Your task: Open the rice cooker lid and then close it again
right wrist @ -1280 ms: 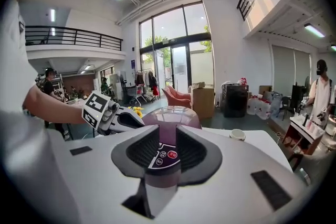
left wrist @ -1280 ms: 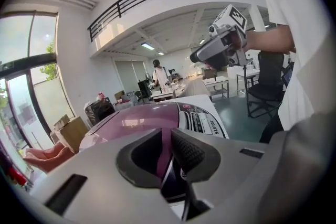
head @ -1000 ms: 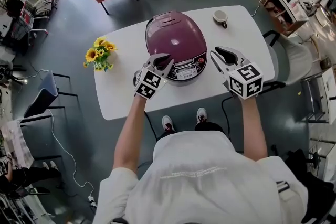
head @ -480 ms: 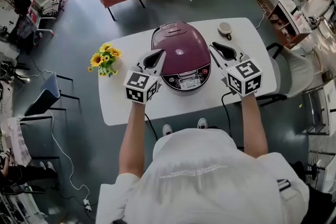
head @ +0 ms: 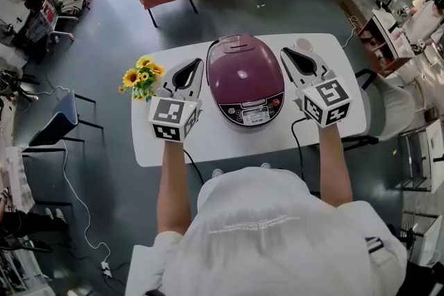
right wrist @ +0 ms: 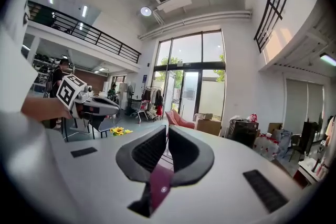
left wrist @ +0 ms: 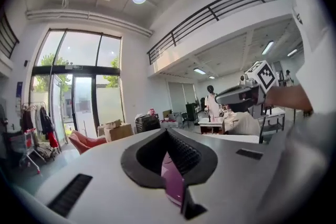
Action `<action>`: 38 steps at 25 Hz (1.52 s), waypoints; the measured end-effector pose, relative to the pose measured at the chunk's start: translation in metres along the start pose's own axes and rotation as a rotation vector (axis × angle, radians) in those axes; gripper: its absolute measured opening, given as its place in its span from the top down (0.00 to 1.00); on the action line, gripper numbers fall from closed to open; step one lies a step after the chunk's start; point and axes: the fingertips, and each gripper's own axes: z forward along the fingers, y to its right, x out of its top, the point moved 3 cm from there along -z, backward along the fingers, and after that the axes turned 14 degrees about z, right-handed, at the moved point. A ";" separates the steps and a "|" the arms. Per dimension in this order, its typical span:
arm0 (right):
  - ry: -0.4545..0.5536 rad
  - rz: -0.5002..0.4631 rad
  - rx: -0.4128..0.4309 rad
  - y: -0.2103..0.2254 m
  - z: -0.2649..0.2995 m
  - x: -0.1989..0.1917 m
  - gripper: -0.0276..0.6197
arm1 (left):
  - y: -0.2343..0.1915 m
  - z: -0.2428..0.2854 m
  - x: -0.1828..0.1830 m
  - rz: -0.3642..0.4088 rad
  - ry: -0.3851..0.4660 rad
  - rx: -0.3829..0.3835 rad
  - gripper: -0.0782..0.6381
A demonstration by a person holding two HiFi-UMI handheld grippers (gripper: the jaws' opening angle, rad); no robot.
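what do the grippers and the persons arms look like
The left gripper and the right gripper match. Both are light grey shells with tapering jaws lined by black ribbed pads. Each carries a white cube printed with black square markers. The person wears a white short-sleeved shirt, and the forearms are uncovered.

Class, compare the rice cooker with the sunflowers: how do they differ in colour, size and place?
Colour: the rice cooker is glossy purple; the sunflowers are yellow with green leaves. Size: the rice cooker is far bigger. Place: it stands mid-table, the sunflowers at the left edge. Both sit on the white table.
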 end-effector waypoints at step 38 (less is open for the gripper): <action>0.022 -0.070 0.023 -0.020 0.018 0.003 0.92 | -0.028 -0.032 0.006 0.124 -0.025 0.070 0.87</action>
